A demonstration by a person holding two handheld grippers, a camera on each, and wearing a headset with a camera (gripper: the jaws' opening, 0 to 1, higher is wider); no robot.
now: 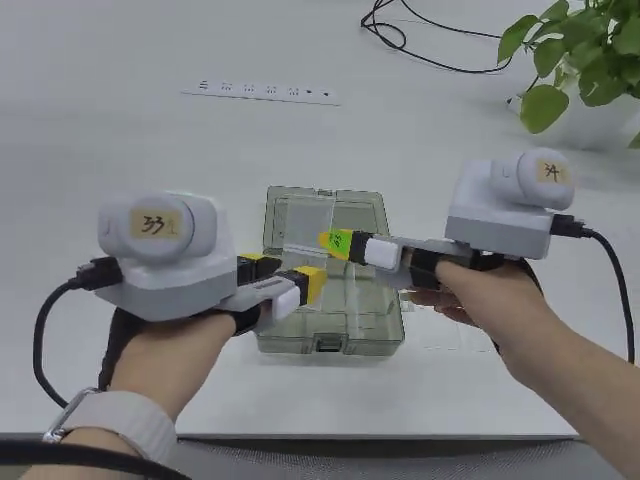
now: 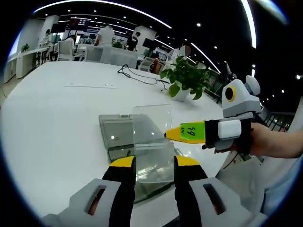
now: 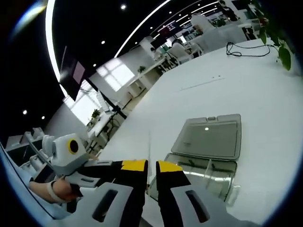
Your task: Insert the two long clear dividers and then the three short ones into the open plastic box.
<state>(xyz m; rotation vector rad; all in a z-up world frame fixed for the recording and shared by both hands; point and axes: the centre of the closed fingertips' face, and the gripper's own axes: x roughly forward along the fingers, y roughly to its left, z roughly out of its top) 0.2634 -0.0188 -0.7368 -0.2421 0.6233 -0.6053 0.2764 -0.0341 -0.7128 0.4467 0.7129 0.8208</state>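
right gripper (image 3: pixel 150 165): jaws nearly closed, pinching the clear divider (image 2: pixel 151 125) by one edge, sheet upright | left gripper (image 2: pixel 155 163): jaws wide apart, flanking divider's lower sides, cannot tell if they press it | divider over open plastic box (image 1: pixel 330 340), centre of head view, on white desk (image 1: pixel 150 150)

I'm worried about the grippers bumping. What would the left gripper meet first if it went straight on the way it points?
Probably the right gripper, whose yellow tip lies against the clear divider between the jaws of the left gripper. Depth is unclear; the open box lies beyond.
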